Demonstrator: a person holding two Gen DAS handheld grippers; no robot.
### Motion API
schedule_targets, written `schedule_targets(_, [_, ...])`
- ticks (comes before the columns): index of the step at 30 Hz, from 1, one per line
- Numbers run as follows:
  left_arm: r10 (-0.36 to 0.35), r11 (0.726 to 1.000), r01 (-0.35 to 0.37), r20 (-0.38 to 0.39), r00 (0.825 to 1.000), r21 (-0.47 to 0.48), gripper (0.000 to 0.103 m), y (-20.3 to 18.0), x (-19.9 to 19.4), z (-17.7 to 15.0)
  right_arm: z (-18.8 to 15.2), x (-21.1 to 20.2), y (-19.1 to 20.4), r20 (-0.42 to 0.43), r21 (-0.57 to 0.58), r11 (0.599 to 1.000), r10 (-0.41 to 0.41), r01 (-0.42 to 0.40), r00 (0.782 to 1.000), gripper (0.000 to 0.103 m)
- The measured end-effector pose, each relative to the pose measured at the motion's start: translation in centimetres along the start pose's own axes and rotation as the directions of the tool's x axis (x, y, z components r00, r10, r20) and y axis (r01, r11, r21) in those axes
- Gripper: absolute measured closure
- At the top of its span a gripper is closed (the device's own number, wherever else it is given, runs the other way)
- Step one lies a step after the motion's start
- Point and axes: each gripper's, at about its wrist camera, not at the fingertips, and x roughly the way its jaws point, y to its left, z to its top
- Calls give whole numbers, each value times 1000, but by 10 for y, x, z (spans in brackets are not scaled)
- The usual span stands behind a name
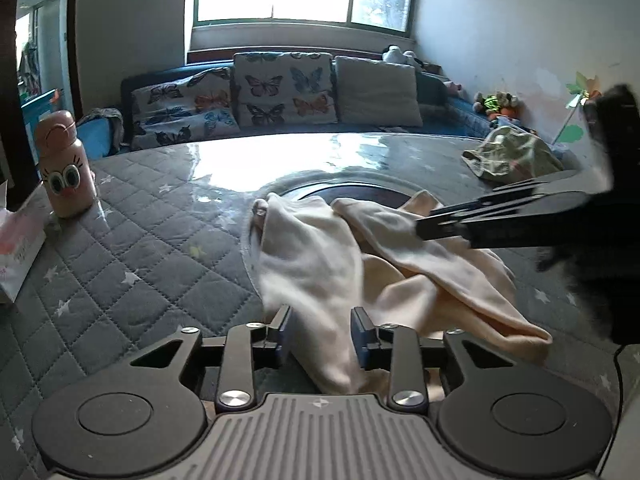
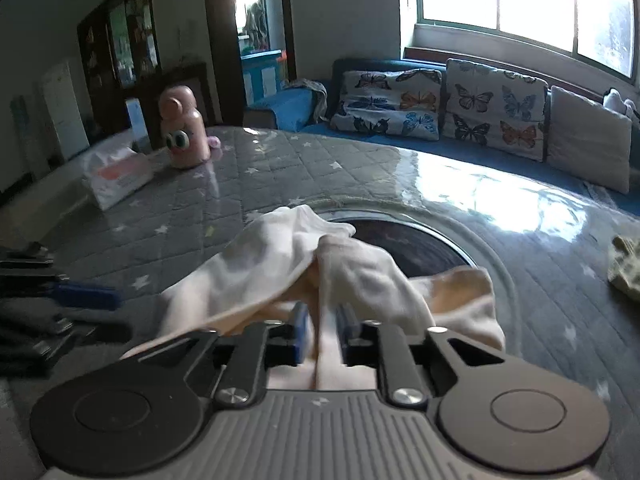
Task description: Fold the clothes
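Note:
A cream and peach garment (image 1: 360, 264) lies crumpled on the grey quilted table (image 1: 140, 240). My left gripper (image 1: 322, 334) is at its near edge, jaws apart with a fold of the cloth between them. My right gripper (image 2: 323, 334) has its jaws narrowly apart with the garment (image 2: 280, 272) bunched between them; whether the pads press the cloth is unclear. The right gripper (image 1: 420, 230) comes in from the right in the left wrist view, over the garment. The left gripper (image 2: 112, 300) shows at the left in the right wrist view.
A pink bottle with cartoon eyes (image 1: 64, 168) and a tissue pack (image 1: 16, 252) stand at the table's left. A green garment (image 1: 512, 156) lies at the far right. A round dark inset (image 2: 412, 244) sits mid-table. A sofa with butterfly cushions (image 1: 280, 92) is behind.

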Motion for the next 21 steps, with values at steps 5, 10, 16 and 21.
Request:
schedule_targets(5, [26,999,-26,-1,1000,-18,61,9,12,10,10,40,2,-25,-10,1000,-20,20,999,73])
schedule_targets(10, [34,999,-34,-2,999,-23,59,11,26,22,7,67,6,-36,-54,996,-72,70,997,70])
schedule_targets(16, [23,1000,-23,-26,999,11,59,0,49,33,5,69,1,-19,-52,994,-96,95,995,94])
schedule_targets(21, [-5,998,6,-28,1000,60,59,-18,69,45,2,34,-20,34,25,994,-109,108,993,101])
